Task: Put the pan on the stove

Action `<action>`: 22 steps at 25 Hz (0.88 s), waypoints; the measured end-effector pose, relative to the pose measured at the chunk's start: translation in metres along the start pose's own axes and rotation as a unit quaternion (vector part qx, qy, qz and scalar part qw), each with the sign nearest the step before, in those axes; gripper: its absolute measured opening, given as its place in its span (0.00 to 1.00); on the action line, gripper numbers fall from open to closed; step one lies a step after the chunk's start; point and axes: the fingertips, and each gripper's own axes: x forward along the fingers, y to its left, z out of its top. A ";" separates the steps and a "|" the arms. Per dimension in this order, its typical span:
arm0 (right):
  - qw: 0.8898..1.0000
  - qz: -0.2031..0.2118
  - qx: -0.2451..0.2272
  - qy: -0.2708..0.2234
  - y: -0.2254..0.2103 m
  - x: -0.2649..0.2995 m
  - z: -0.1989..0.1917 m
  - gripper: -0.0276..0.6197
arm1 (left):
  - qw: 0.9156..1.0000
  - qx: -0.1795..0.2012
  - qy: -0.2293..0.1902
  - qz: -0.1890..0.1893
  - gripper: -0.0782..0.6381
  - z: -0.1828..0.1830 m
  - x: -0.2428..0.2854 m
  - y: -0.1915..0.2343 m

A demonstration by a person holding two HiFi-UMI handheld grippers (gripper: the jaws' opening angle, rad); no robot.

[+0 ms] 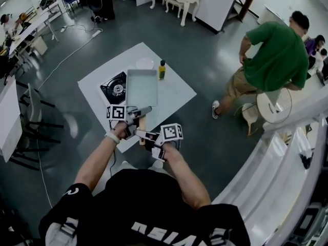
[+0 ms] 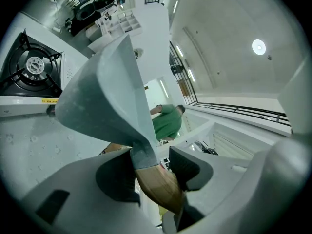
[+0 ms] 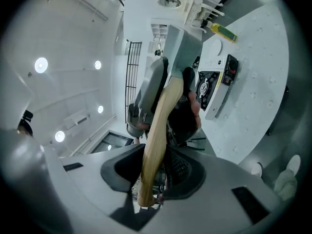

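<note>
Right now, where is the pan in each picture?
Head view: pan in the middle, stove to its left.
Left gripper view: pan centre-left, rising from the jaws; stove upper left.
Right gripper view: pan upper middle, beyond its wooden handle; stove to its right.
Shared landmark: the stove.

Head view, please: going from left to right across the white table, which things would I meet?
stove → pan → bottle
</note>
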 end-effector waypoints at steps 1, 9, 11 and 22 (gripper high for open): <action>1.000 0.001 0.000 0.004 0.001 0.005 -0.001 0.19 | 1.000 0.002 -0.003 0.001 0.36 0.002 -0.005 0.001; 0.999 0.011 0.008 0.032 -0.006 0.024 0.013 0.19 | 0.999 -0.016 -0.027 -0.008 0.36 0.022 -0.012 0.016; 0.999 0.005 0.008 0.035 -0.007 0.036 0.016 0.20 | 0.999 -0.022 -0.032 -0.014 0.36 0.029 -0.020 0.020; 0.999 -0.012 0.001 0.048 -0.012 0.095 0.037 0.20 | 0.998 -0.031 -0.042 -0.019 0.36 0.072 -0.062 0.052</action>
